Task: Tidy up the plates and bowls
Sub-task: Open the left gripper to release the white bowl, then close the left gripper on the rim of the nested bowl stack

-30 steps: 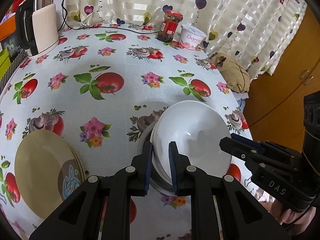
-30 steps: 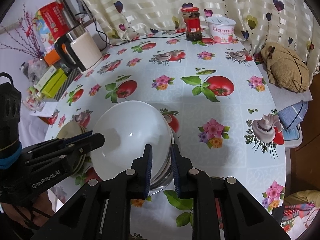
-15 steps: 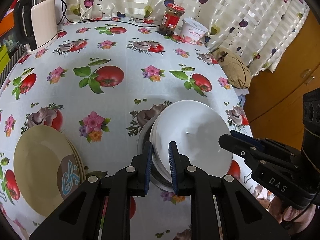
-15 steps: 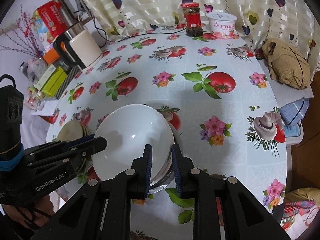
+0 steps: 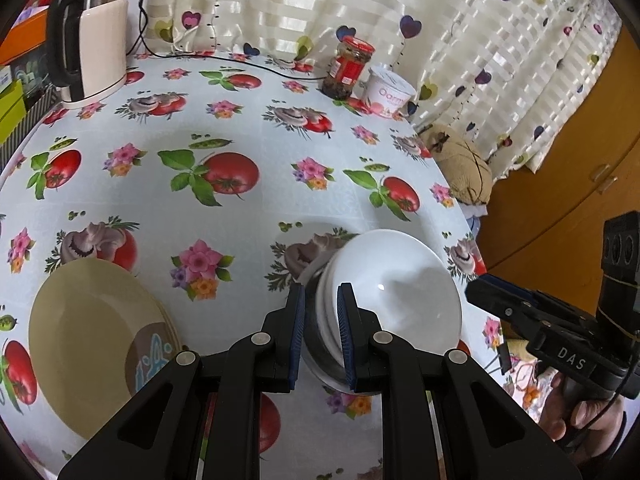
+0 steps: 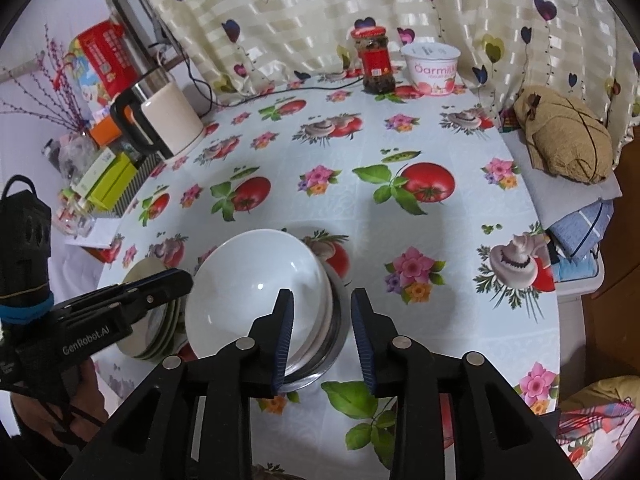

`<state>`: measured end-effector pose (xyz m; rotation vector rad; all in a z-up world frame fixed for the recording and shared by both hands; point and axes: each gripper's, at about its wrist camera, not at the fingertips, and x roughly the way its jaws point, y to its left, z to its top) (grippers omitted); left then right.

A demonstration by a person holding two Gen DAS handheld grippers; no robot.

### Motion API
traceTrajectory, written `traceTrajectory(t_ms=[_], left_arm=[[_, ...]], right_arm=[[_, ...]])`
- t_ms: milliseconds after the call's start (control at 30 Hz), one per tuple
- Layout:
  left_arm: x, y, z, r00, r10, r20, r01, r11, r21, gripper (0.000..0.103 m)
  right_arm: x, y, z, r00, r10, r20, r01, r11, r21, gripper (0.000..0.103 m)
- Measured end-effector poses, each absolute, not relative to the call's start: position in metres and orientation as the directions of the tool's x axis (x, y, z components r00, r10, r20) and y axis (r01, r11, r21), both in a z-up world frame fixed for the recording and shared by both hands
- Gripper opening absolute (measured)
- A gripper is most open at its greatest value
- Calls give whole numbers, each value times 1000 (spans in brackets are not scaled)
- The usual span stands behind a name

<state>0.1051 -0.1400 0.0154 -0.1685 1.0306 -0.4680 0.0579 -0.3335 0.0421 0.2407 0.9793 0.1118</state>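
The left claw [image 5: 321, 316] is pinched narrow on the near rim of the stack of white bowls [image 5: 394, 292], one blue-padded finger inside the top bowl and the other outside, against the stacked rims. The right claw [image 6: 322, 330] stands wider: its left finger reaches over the inside of the top bowl, its right finger hangs clear of the stack's outer wall, and I cannot tell whether either pad touches the porcelain. Seen from the right wrist camera, the white bowls [image 6: 260, 292] are nested inside a metal bowl [image 6: 334, 344], whose shiny wall shows at the lower right of the stack, and the whole stack sits on the near part of the surface [image 6: 400, 240], which is covered by a cloth printed with tomatoes, mushrooms and flowers. Just beside the bowls, on the left claw's side, lies a low stack of beige plates [image 5: 92, 336] with a brown and blue motif on the top one; it stands close to the bowls but apart from them. At the far edge of the surface, before the heart-patterned curtain [image 5: 400, 8], stand a red-lidded jar [image 5: 349, 68] and a white yoghurt tub [image 5: 390, 92], next to each other. An electric kettle [image 5: 94, 40] sits at the far left corner, with its cord running along the back.
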Motion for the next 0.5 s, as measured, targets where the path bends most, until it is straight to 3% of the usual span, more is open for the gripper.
traceTrajectory(t_ms=[500], left_arm=[[94,-127,20,491,-406,-770,284,911,-299,17]], right_arm=[[46,-340,47,581,222,-783,-2,962,272,30]])
